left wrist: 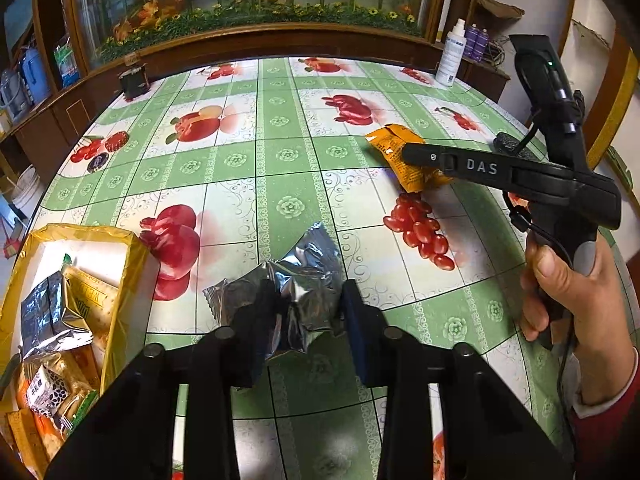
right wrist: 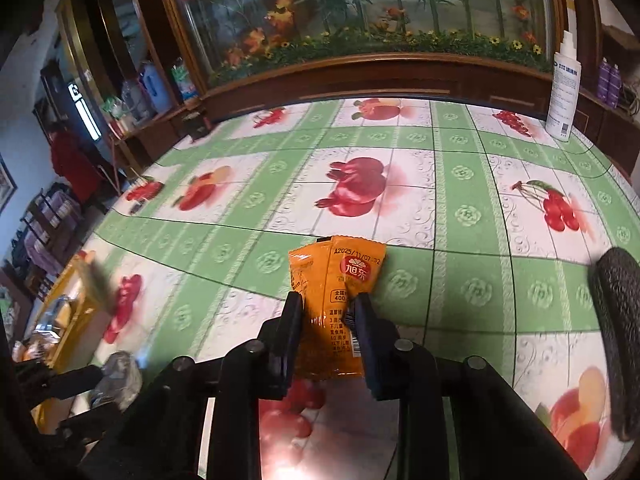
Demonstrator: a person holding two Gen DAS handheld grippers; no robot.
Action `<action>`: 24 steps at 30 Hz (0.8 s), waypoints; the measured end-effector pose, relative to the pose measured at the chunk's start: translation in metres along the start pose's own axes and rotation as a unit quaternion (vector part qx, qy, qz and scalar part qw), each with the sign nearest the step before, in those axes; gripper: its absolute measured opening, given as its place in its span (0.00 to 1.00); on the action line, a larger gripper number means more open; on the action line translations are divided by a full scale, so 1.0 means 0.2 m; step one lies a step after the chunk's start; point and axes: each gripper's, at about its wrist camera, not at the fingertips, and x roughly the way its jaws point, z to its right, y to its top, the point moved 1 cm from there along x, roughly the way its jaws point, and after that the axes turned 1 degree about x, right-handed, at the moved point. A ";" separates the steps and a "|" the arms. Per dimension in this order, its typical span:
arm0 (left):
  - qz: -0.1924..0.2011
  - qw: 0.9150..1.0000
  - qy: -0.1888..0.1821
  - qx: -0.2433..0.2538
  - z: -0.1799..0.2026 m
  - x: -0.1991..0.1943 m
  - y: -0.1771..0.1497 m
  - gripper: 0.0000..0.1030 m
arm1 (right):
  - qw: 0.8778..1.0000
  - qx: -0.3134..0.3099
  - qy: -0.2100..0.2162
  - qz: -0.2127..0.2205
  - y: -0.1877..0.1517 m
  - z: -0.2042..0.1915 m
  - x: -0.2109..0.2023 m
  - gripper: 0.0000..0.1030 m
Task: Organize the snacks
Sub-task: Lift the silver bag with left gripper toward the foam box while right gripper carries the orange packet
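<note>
Silver packet (left wrist: 308, 280) pinched between left gripper (left wrist: 306, 300) fingers — lifted.

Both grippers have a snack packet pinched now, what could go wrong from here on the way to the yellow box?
1. The left gripper pinches the silver packet through its crumpled middle; the slick foil might slip out in transit.
2. The right gripper grips only the near end of the orange packet, so the rest could swing or pull free.
3. The yellow box already looks crowded with packets, so new ones may perch on top and slide off.
</note>
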 end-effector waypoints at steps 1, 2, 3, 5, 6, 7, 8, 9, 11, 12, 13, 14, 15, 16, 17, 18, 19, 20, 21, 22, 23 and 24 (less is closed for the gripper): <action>0.003 1.000 -0.001 0.002 0.00 -0.01 -0.01 0.24 | 1.000 0.005 0.012 0.004 -0.01 -0.01 -0.03 0.27; 0.005 1.000 -0.005 0.002 -0.01 -0.02 -0.02 0.23 | 1.000 0.009 0.021 0.007 -0.02 -0.02 -0.05 0.27; 0.006 1.000 -0.009 0.001 -0.01 -0.02 -0.03 0.22 | 1.000 0.008 0.025 0.010 -0.03 -0.03 -0.08 0.27; 0.004 1.000 -0.015 -0.005 -0.04 -0.02 -0.07 0.20 | 0.999 0.005 0.036 0.015 -0.05 -0.06 -0.12 0.27; -0.003 1.000 -0.022 -0.005 -0.04 -0.01 -0.08 0.20 | 0.999 0.003 0.039 0.016 -0.05 -0.07 -0.14 0.27; -0.003 1.000 -0.023 -0.003 -0.04 -0.01 -0.10 0.20 | 0.999 0.001 0.041 0.017 -0.06 -0.08 -0.15 0.27; 0.006 1.000 -0.013 0.002 -0.04 -0.03 -0.12 0.21 | 0.999 0.001 0.044 0.017 -0.07 -0.09 -0.16 0.27; 0.007 1.000 0.000 0.008 -0.03 -0.04 -0.13 0.33 | 0.999 0.002 0.047 0.016 -0.08 -0.10 -0.16 0.27; 0.000 0.999 0.036 0.027 0.00 -0.03 -0.15 0.74 | 0.998 0.005 0.052 0.016 -0.10 -0.11 -0.17 0.27; 0.007 0.998 0.056 0.038 0.02 -0.04 -0.15 0.82 | 0.998 0.007 0.056 0.015 -0.11 -0.11 -0.17 0.27; 0.018 0.996 0.072 0.051 0.03 -0.04 -0.16 0.82 | 0.998 0.008 0.061 0.014 -0.11 -0.11 -0.17 0.27; 0.026 0.993 0.087 0.071 0.06 -0.04 -0.16 0.82 | 0.998 0.008 0.063 0.015 -0.12 -0.12 -0.18 0.27; 0.032 0.991 0.095 0.093 0.09 -0.04 -0.16 0.82 | 0.998 0.009 0.065 0.015 -0.13 -0.13 -0.18 0.27; 0.039 0.986 0.105 0.121 0.13 -0.04 -0.15 0.82 | 0.997 0.011 0.070 0.014 -0.14 -0.13 -0.19 0.27; 0.048 0.980 0.121 0.152 0.16 -0.04 -0.15 0.82 | 0.997 0.016 0.076 0.014 -0.15 -0.13 -0.19 0.27; 0.055 0.970 0.139 0.190 0.20 -0.02 -0.15 0.82 | 0.997 0.019 0.077 0.014 -0.16 -0.13 -0.19 0.27; 0.055 0.962 0.148 0.225 0.23 0.00 -0.15 0.82 | 0.997 0.021 0.077 0.015 -0.16 -0.12 -0.20 0.27; 0.048 0.955 0.156 0.249 0.24 0.02 -0.15 0.82 | 0.996 0.026 0.079 0.015 -0.17 -0.11 -0.20 0.27; 0.033 0.950 0.166 0.264 0.24 0.06 -0.14 0.82 | 0.996 0.033 0.083 0.015 -0.18 -0.10 -0.21 0.27; 0.004 0.946 0.181 0.267 0.23 0.10 -0.14 0.82 | 0.996 0.037 0.082 0.017 -0.18 -0.08 -0.21 0.27; -0.019 0.947 0.194 0.256 0.21 0.14 -0.12 0.83 | 0.996 0.041 0.080 0.020 -0.18 -0.07 -0.23 0.27; -0.020 0.953 0.194 0.232 0.19 0.13 -0.11 0.83 | 0.995 0.046 0.081 0.023 -0.18 -0.05 -0.23 0.27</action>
